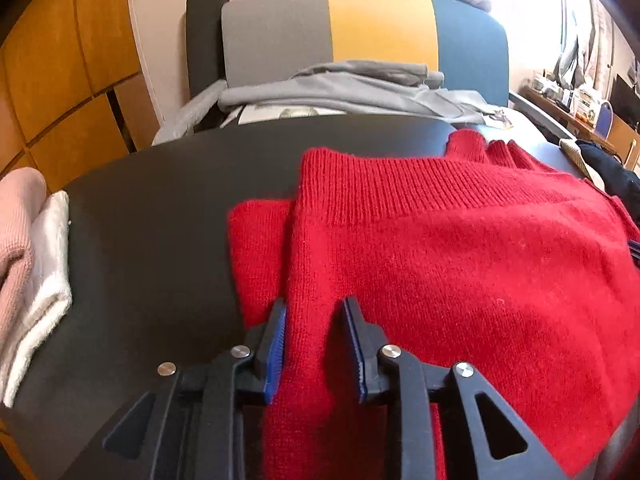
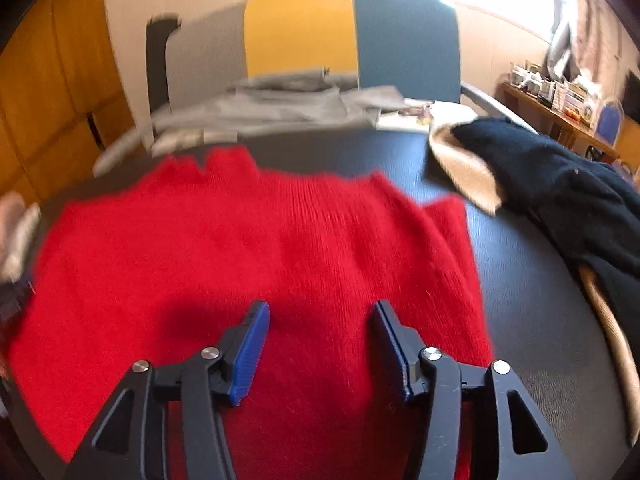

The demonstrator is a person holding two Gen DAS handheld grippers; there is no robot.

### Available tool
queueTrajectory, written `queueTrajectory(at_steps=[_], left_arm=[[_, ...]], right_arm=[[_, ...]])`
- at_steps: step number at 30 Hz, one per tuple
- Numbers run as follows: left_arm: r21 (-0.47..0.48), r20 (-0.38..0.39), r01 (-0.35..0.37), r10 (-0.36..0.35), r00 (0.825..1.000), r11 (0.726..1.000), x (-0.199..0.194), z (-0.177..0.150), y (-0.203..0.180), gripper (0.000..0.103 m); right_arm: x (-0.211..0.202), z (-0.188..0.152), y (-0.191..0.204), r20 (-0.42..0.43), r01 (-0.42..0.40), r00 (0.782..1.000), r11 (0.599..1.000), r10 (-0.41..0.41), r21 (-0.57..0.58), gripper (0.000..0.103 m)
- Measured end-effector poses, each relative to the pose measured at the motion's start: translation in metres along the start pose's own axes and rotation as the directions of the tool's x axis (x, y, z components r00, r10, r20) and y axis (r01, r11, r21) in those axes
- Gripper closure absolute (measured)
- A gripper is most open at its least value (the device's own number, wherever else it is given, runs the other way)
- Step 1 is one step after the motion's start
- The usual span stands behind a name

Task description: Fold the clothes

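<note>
2 tools, left (image 1: pixel 314 308) and right (image 2: pixel 320 312), gape unclamped over 1 red sweater (image 1: pixel 460 260) on 1 black table (image 1: pixel 160 208).

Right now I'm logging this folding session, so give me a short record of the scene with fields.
garment: red sweater, partly folded, lying on the dark table
left gripper: open, over the sweater's left edge
right gripper: open, above the sweater's middle
left side of table: pink and white folded clothes
right side of table: dark garment
behind table: chair with grey clothes
</note>
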State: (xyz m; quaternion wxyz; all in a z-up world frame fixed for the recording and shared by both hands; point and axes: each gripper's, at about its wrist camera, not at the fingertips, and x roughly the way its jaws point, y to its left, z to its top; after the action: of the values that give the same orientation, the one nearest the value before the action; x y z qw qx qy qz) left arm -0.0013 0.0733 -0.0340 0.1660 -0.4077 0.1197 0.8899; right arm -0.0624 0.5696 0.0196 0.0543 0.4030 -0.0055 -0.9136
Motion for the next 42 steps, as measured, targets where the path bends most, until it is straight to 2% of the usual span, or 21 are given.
queueTrajectory(at_steps=[3, 8, 14, 16, 18, 23, 26, 29, 34, 36, 38, 40, 42], left_arm=[[0.031, -0.006, -0.003, 0.003, 1.000, 1.000, -0.006, -0.009, -0.003, 0.076], [0.071, 0.025, 0.014, -0.016, 1.000, 0.997, -0.027, -0.042, 0.000, 0.076], [-0.003, 0.012, 0.076, -0.076, 0.997, 0.997, -0.056, -0.056, 0.008, 0.076], [-0.039, 0.049, 0.095, -0.093, 0.994, 0.995, -0.070, -0.057, 0.008, 0.076], [-0.070, 0.095, 0.131, -0.124, 0.988, 0.989, -0.082, -0.059, 0.003, 0.076], [-0.092, 0.146, 0.204, -0.189, 0.971, 0.975, -0.087, -0.056, -0.022, 0.076], [-0.071, 0.126, 0.225, -0.215, 0.968, 0.972, -0.084, -0.052, -0.034, 0.076], [-0.065, 0.104, 0.198, -0.190, 0.976, 0.978, -0.073, -0.041, -0.031, 0.076], [-0.149, 0.024, 0.141, -0.139, 0.990, 0.979, -0.035, -0.012, 0.006, 0.073], [-0.172, -0.014, 0.134, -0.138, 0.990, 0.976, -0.020, -0.005, 0.019, 0.070], [-0.184, -0.039, 0.148, -0.157, 0.987, 0.972, -0.008, 0.002, 0.029, 0.066], [-0.189, -0.064, 0.193, -0.209, 0.976, 0.963, 0.002, 0.007, 0.033, 0.060], [-0.176, -0.070, 0.222, -0.237, 0.969, 0.959, 0.007, 0.012, 0.033, 0.058]], right_arm=[[-0.008, -0.007, -0.001, -0.013, -0.004, 1.000, 1.000, 0.004, -0.010, 0.047], [-0.032, -0.034, 0.005, 0.006, 0.015, 1.000, 0.998, -0.015, -0.065, 0.047], [-0.071, -0.075, 0.005, 0.064, -0.033, 0.997, 0.998, 0.037, -0.061, 0.045], [-0.089, -0.079, -0.013, 0.089, -0.080, 0.993, 0.996, 0.076, 0.037, 0.044], [-0.108, -0.083, -0.035, 0.130, -0.122, 0.986, 0.980, 0.102, 0.154, 0.038], [-0.129, -0.093, -0.078, 0.133, -0.101, 0.989, 0.945, 0.062, 0.310, 0.036], [-0.128, -0.089, -0.083, 0.127, -0.122, 0.988, 0.939, 0.085, 0.322, 0.036], [-0.119, -0.071, -0.069, 0.128, -0.155, 0.984, 0.950, 0.124, 0.271, 0.036], [-0.085, -0.028, -0.051, 0.093, -0.109, 0.991, 0.986, 0.098, 0.127, 0.036], [-0.063, -0.011, -0.055, 0.051, -0.100, 0.994, 0.988, 0.094, 0.121, 0.037], [-0.040, 0.003, -0.062, 0.008, -0.093, 0.996, 0.988, 0.093, 0.119, 0.037], [-0.017, 0.015, -0.066, -0.050, -0.095, 0.994, 0.990, 0.101, 0.105, 0.039], [-0.001, 0.019, -0.064, -0.096, -0.102, 0.989, 0.991, 0.110, 0.086, 0.044]])
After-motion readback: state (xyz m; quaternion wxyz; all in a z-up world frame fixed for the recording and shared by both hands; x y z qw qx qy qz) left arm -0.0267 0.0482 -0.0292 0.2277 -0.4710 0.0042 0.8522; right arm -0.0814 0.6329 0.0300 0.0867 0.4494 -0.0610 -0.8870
